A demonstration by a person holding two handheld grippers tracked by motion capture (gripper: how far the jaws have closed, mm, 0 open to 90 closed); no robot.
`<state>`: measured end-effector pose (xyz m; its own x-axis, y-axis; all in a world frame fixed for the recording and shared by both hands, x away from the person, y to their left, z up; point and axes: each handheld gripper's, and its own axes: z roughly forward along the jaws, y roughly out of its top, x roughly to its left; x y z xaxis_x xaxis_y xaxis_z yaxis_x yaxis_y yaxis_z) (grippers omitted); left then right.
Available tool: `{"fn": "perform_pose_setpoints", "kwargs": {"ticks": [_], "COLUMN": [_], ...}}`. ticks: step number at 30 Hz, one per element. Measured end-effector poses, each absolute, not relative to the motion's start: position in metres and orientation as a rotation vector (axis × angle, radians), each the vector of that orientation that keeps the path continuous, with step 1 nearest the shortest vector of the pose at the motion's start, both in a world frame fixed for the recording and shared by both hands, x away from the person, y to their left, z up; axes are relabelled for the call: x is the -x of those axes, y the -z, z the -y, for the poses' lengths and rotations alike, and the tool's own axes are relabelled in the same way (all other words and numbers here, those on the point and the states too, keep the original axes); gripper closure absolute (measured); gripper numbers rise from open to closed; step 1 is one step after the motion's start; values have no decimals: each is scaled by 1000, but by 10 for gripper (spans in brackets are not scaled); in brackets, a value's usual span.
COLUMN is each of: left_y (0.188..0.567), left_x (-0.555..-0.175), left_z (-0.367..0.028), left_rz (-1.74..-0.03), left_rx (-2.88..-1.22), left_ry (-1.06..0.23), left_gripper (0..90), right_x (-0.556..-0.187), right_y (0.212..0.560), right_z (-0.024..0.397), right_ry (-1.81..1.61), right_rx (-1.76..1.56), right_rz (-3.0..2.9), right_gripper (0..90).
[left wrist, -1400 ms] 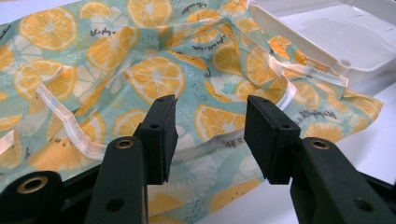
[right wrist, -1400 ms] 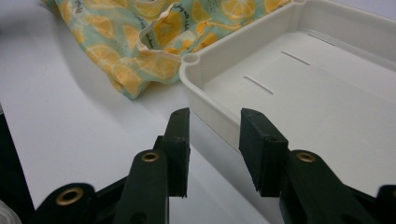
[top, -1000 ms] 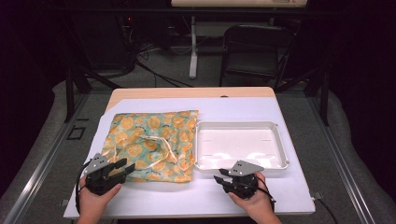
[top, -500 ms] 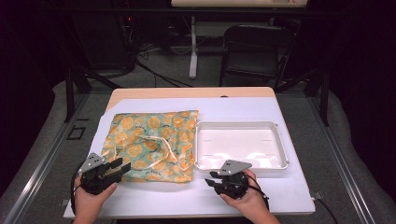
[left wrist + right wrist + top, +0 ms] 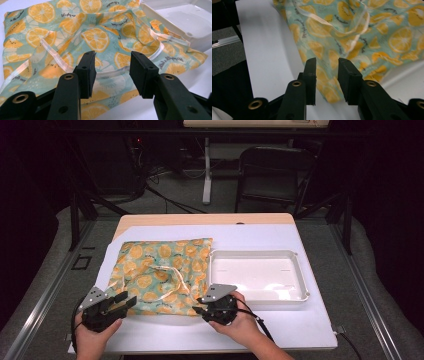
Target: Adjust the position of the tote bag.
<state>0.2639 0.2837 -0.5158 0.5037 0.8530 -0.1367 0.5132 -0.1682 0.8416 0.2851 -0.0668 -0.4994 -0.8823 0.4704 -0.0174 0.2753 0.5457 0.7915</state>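
step: we reach for cloth (image 5: pixel 162 272) near edge, flat beside tray (image 5: pixel 300 292) | left gripper (image 5: pixel 122 301) open | right gripper (image 5: pixel 199 309) half open, just been closing, nothing pinched | next: we pinch both corners

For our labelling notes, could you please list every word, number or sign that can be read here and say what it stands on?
No text can be read for certain.
Small dark cursive lines are printed on the orange-slice cloth, among the fruit: too small and blurred to read.
White tray: no writing seen.
Left gripper and right gripper: no markings seen.
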Motion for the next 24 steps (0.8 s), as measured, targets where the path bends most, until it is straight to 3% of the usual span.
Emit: {"fn": "perform_pose_setpoints", "kwargs": {"ticks": [16,24], "left_y": [519,520], "left_x": [-264,-264], "left_z": [-280,-279], "left_rz": [-1136,-1135], "left_rx": [-1828,-1829], "left_ry": [-456,-456], "left_gripper": [561,560], "right_x": [-290,-290], "right_y": [514,524], "right_z": [24,13], "right_ry": [-1149,-1093], "right_rx": [-532,-504], "right_rz": [-2598,-2616], "right_gripper": [516,493]}}
